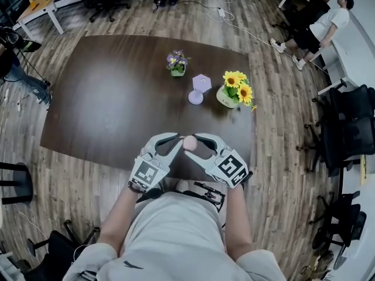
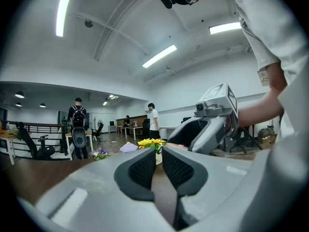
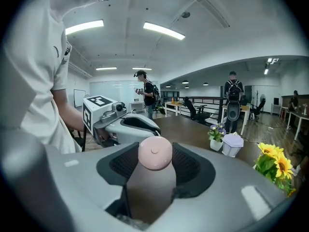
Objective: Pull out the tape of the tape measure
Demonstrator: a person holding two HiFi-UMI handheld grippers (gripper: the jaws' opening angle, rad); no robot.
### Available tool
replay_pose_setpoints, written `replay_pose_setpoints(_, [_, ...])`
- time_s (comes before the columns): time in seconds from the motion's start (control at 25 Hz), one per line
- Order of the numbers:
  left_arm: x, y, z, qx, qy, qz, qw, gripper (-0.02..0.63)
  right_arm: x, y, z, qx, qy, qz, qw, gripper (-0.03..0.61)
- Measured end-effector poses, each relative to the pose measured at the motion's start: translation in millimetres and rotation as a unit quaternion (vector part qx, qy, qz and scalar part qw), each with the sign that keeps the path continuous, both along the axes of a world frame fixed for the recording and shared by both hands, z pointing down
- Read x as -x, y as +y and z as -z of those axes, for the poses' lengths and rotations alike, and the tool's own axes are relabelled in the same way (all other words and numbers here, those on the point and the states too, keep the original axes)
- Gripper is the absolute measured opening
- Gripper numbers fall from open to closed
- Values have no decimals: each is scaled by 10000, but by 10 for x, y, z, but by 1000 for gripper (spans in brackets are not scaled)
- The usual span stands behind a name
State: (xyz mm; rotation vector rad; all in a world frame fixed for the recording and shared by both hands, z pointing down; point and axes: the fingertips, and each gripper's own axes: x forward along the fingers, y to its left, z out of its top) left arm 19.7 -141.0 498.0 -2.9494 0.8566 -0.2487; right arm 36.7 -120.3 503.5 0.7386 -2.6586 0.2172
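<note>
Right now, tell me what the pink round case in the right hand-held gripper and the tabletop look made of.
Pink case: likely plastic, with a smooth satin moulded shell and a small centre button.
Tabletop: dark brown wood or laminate, with a dull sheen and faint streaks; which one is unclear.

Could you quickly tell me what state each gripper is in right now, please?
Left gripper: open, narrow gap, nothing between the jaws.
Right gripper: closed on the pink tape measure.

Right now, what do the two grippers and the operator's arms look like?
Both the left gripper and right gripper are pale grey curved shells with black ribbed pads; each carries a white cube with black square markers. The person wears short light-grey sleeves.
</note>
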Motion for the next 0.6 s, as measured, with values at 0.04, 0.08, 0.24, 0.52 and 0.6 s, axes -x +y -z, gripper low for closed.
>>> replay_pose_setpoints(0.04, [-10,1,-2,-6,-7,2,10000,38,5,-2,-5,-2,30,20,10000,218])
replay_pose_setpoints(0.08, [-16,4,-4,9,3,17,10000,30,8,-2,-10,-4,59,36,10000,218])
replay_pose_setpoints(0.24, [-18,42,-27,88,-5,26,10000,23,10,10,-6,-3,89,70,9999,218])
replay_pose_setpoints(0.52, [39,5,-41,-38,-135,202,9997,12,-80,-33,8,-67,171,-155,9997,218])
replay_pose_setpoints(0.6, [99,-31,-55,38,-47,343,9994,12,-130,-51,6,-93,187,-248,9995,218])
